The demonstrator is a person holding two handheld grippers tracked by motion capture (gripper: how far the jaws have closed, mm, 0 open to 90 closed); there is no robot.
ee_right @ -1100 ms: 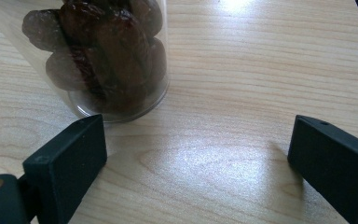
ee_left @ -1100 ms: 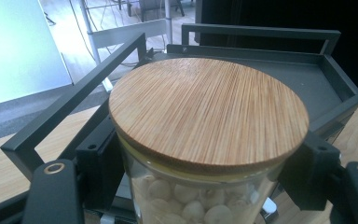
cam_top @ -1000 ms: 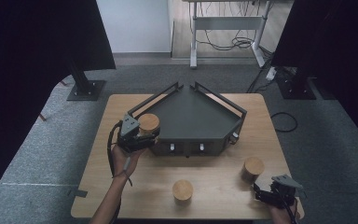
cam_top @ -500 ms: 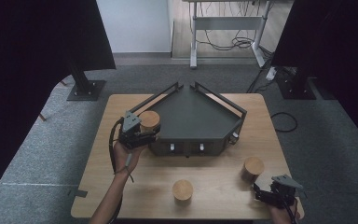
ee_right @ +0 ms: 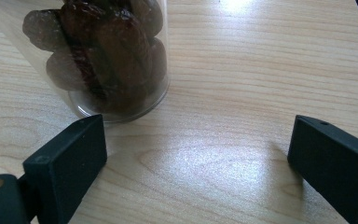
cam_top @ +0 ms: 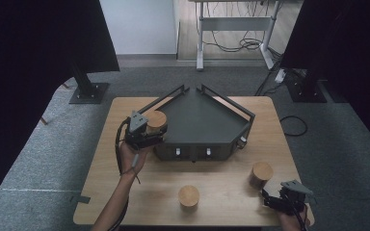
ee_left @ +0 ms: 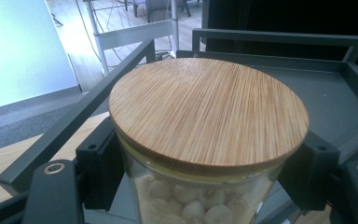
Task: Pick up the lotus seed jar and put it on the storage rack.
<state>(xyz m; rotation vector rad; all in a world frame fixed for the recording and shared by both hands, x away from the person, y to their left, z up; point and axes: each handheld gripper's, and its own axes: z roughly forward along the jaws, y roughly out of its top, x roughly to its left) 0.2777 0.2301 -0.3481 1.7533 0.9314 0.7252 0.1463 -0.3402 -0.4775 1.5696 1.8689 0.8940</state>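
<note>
Two grippers are at work on the wooden table [cam_top: 125, 192]. The left gripper [cam_top: 147, 132] is clamped on a glass jar with a bamboo lid [cam_top: 156, 120]; in the left gripper view its black pads [ee_left: 100, 165] press on both sides of the jar [ee_left: 208, 121] just under the lid's rim, and pale round pieces show through the glass below. The jar is upright and sits at the left front edge of the dark grey tray [cam_top: 202, 125], over the tray's angled side rail [ee_left: 74, 135], with the tray's flat floor behind it. The person's left hand [cam_top: 130, 154] holds that gripper from below, and a black cable hangs from it along the forearm.

The right gripper [cam_top: 282, 199] lies low at the near right corner of the table, its jaws spread wide with bare tabletop between them. In the right gripper view a second jar [ee_right: 105, 56], filled with dark wrinkled fruit, stands just beyond the left-hand pad [ee_right: 72, 158]; whether the two touch I cannot tell. In the high view this jar [cam_top: 261, 174] stands just ahead of the gripper, capped with a bamboo lid.

A third lidded jar [cam_top: 189, 196] stands alone near the table's front edge, between the two hands and well apart from both. The tray's front face carries two small pale fittings [cam_top: 192, 153].
</note>
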